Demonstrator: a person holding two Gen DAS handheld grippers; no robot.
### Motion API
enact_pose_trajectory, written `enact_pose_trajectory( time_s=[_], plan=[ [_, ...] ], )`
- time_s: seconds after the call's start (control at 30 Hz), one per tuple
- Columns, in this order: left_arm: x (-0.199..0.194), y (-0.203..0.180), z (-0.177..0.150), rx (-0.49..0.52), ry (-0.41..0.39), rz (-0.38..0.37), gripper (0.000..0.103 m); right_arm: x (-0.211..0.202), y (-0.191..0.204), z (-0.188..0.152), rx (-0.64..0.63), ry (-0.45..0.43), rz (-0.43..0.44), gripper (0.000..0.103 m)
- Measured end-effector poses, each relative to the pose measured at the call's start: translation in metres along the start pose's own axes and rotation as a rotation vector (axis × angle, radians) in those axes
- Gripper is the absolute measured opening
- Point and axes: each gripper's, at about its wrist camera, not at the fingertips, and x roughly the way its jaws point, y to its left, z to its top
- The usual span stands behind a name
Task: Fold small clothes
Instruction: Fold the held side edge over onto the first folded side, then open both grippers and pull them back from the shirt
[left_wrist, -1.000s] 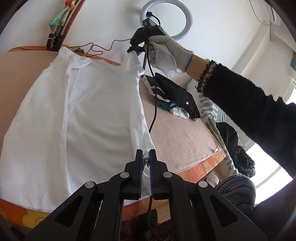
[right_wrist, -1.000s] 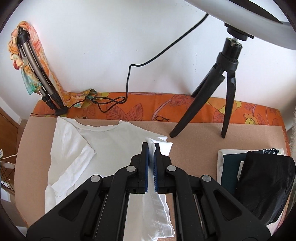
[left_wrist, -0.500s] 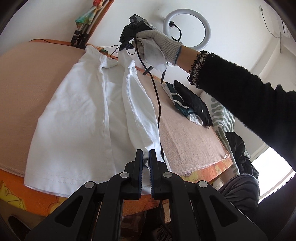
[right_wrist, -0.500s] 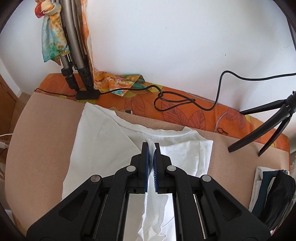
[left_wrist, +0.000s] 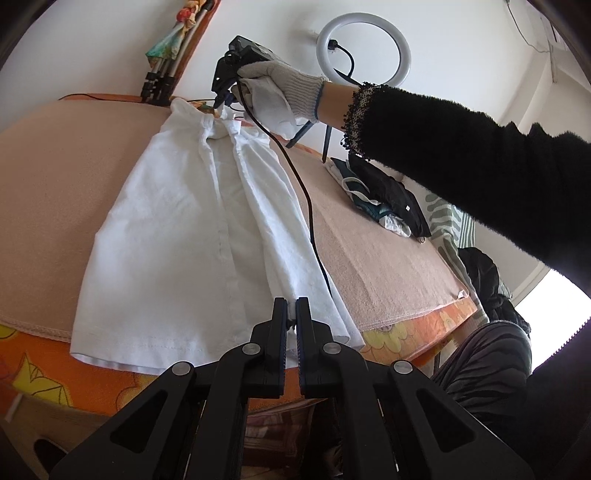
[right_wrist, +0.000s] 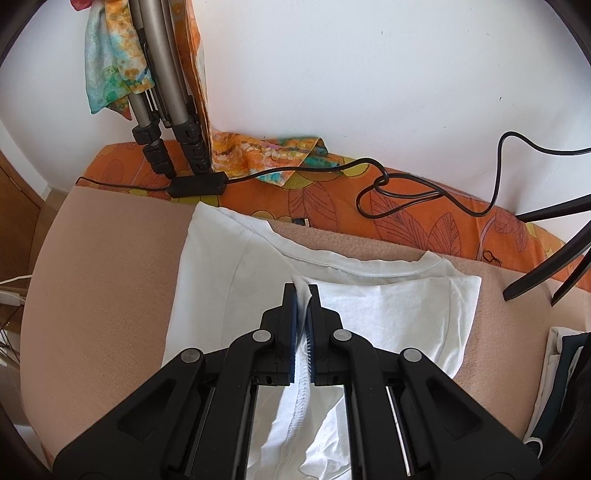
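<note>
Beige blanket (right_wrist: 110, 288) over an orange floral mattress (right_wrist: 406, 206) carries the work; the left gripper (left_wrist: 291, 314) is clamped on the hem of the white T-shirt (left_wrist: 177, 240), the right gripper (right_wrist: 303, 306) pinching its folded-over sleeve edge; beyond it lie a black cable (right_wrist: 406, 192) and tripod legs (right_wrist: 170, 122); folded dark clothes (left_wrist: 384, 195) sit to the right; no writing is legible.

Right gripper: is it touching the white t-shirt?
Touching. The right wrist view shows the right gripper shut on a fold of the white t-shirt, fabric pinched between its fingers.
</note>
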Motion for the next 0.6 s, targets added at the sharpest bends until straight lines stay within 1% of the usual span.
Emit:
enact_pose_trajectory(
  time_s=[0.07,0.13,0.17,0.2,0.23,0.33,0.4,0.43,0.53,0.6],
  plan=[
    [0.001,0.003,0.0,-0.018,0.016,-0.012,0.003,-0.005,-0.001,0.001,0.0,0.011,0.048,0.005],
    [-0.002,0.007,0.0,-0.037,0.014,-0.004,0.003,-0.016,-0.003,0.0,0.0,0.012,0.072,0.015],
    [-0.003,0.008,0.0,-0.043,0.013,-0.001,0.004,-0.023,-0.004,-0.001,-0.003,0.002,0.075,0.029],
    [-0.005,0.008,0.001,-0.044,0.015,0.004,0.007,-0.033,-0.007,-0.002,0.0,-0.014,0.08,0.045],
    [-0.008,0.008,0.001,-0.042,0.014,0.01,0.008,-0.043,-0.01,-0.004,0.008,-0.034,0.092,0.05],
    [-0.017,0.008,0.001,-0.035,0.008,0.02,0.012,-0.075,-0.023,-0.012,0.022,-0.064,0.127,0.051],
    [-0.025,0.008,0.001,-0.032,0.002,0.026,0.019,-0.098,-0.035,-0.021,0.043,-0.082,0.137,0.051],
    [-0.03,0.009,0.001,-0.028,-0.002,0.03,0.021,-0.11,-0.041,-0.026,0.053,-0.088,0.15,0.051],
    [-0.043,0.01,0.003,-0.016,-0.012,0.036,0.025,-0.145,-0.06,-0.052,0.077,-0.112,0.183,0.051],
    [-0.051,0.012,0.005,0.0,-0.023,0.053,0.034,-0.163,-0.072,-0.073,0.089,-0.116,0.186,0.051]
  ],
)
